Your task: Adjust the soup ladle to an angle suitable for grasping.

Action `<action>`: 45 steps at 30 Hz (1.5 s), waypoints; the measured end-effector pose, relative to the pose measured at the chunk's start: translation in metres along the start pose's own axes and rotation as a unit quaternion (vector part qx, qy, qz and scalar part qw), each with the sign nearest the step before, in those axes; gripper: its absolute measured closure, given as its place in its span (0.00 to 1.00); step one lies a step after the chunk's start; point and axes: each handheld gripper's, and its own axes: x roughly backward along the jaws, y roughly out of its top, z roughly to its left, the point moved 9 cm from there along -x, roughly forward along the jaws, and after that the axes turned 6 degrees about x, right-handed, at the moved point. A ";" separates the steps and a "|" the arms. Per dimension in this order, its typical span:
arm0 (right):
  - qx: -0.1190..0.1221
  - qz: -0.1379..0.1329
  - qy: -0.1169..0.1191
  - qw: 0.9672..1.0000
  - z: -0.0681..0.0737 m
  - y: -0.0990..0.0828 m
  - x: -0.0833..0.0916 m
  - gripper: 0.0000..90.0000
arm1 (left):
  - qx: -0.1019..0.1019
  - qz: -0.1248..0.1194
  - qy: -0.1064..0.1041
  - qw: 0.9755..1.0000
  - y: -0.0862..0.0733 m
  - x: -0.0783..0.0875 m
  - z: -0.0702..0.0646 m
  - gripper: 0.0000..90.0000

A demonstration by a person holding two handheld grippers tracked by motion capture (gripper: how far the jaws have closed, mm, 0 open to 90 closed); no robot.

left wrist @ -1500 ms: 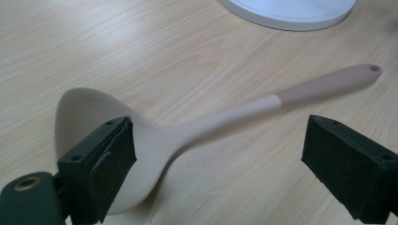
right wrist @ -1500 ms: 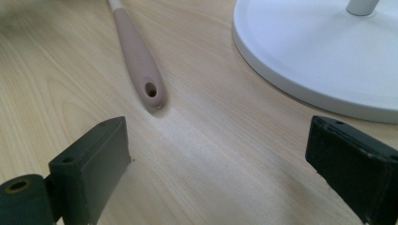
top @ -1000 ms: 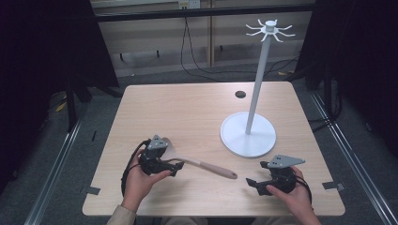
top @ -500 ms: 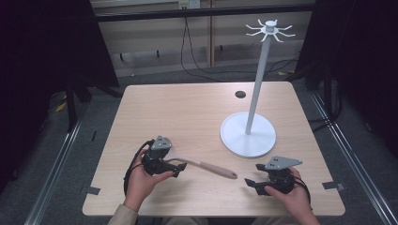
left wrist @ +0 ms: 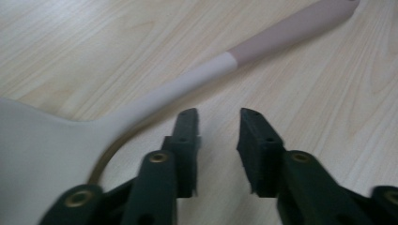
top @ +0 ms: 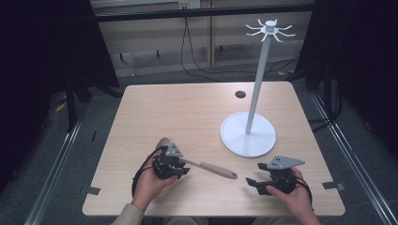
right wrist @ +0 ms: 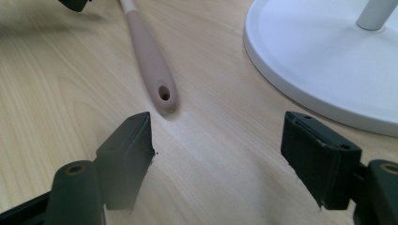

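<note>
The left gripper (left wrist: 217, 122), its jaws just narrowed with nothing between them, sits beside the spatula (left wrist: 197, 79), while the right gripper (right wrist: 218, 140) rests wide open near the handle end.

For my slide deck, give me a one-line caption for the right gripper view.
Open right claw faces the spatula's pink handle end, with the white stand base alongside.
</note>
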 end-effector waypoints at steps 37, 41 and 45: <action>-0.034 -0.006 -0.023 0.999 -0.011 -0.015 0.022 0.13 | 0.005 0.003 -0.003 1.000 0.026 -0.039 0.007 1.00; -0.033 -0.006 -0.023 0.999 -0.011 -0.015 0.023 0.13 | 0.008 0.001 0.001 1.000 0.030 -0.042 0.010 1.00; -0.033 -0.007 -0.024 0.999 -0.011 -0.014 0.023 0.13 | 0.007 0.000 0.007 1.000 0.032 -0.043 0.013 1.00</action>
